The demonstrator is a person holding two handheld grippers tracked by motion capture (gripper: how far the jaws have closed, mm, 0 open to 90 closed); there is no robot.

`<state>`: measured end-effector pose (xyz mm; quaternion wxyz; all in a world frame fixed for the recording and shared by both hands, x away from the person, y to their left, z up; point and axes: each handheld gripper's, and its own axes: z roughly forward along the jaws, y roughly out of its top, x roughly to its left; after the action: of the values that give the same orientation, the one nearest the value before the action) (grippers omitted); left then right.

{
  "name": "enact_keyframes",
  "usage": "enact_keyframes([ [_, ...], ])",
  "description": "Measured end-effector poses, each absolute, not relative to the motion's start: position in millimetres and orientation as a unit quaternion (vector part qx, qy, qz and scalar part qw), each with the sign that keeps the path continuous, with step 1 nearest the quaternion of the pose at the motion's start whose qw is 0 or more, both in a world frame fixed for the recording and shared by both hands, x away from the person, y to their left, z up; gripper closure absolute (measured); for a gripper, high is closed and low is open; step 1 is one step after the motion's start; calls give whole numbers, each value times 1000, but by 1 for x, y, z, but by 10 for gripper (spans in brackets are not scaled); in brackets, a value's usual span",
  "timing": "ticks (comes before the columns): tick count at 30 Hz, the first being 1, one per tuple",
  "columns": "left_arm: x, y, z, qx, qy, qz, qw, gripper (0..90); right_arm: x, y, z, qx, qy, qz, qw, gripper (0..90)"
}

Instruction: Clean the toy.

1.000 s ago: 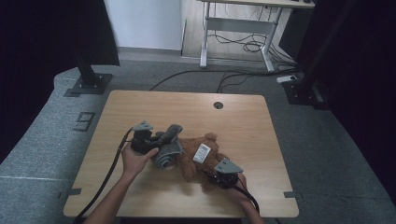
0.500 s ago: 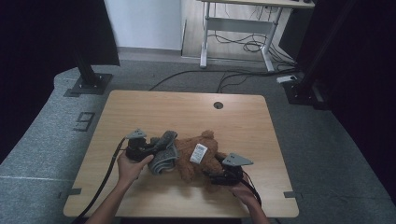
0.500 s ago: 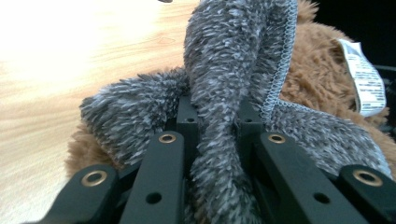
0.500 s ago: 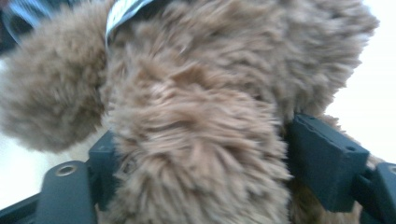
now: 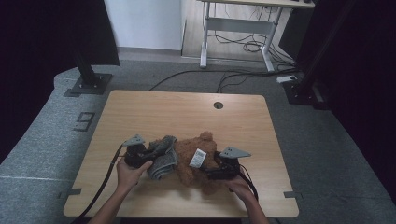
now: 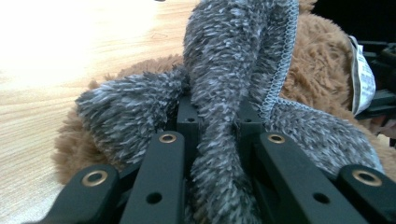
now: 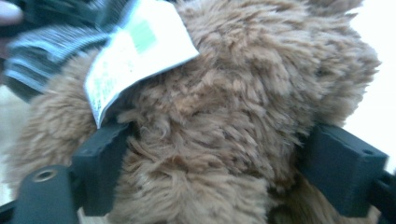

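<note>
A brown plush bear (image 5: 186, 156) with a white tag (image 5: 198, 157) lies on the wooden table (image 5: 187, 112). A grey fuzzy cloth (image 5: 163, 161) is draped over the bear's left side. My left gripper (image 5: 150, 153) is shut on a fold of that cloth (image 6: 224, 56), which runs up between the jaws at my left gripper (image 6: 217, 116). The bear (image 6: 322, 60) lies behind it. My right gripper (image 5: 212, 171) has just been opening its jaws. They stand wide at my right gripper (image 7: 233, 158), one on each side of the bear's fur (image 7: 243, 93), below the tag (image 7: 135, 51).
A round cable hole (image 5: 218, 105) sits near the table's far edge. Black stands (image 5: 88, 79) and cables (image 5: 233, 77) lie on the grey floor beyond, with a white desk frame (image 5: 233, 28) farther back.
My left hand has drawn the grey cloth a little toward the near left. The right gripper has shifted slightly right and up beside the bear.
</note>
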<state>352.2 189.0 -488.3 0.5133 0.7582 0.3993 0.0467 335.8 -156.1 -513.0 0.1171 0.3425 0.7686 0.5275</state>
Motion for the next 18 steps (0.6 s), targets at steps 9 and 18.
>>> enact_keyframes([
  [9, 357, 156, -454, 781, 363, 29, 507, 773, 330, -155, -526, 329, 781, 509, 153, 426],
  [18, 378, 67, -445, 820, 328, 30, 468, 762, 321, -138, -534, 298, 807, 470, 198, 503],
])
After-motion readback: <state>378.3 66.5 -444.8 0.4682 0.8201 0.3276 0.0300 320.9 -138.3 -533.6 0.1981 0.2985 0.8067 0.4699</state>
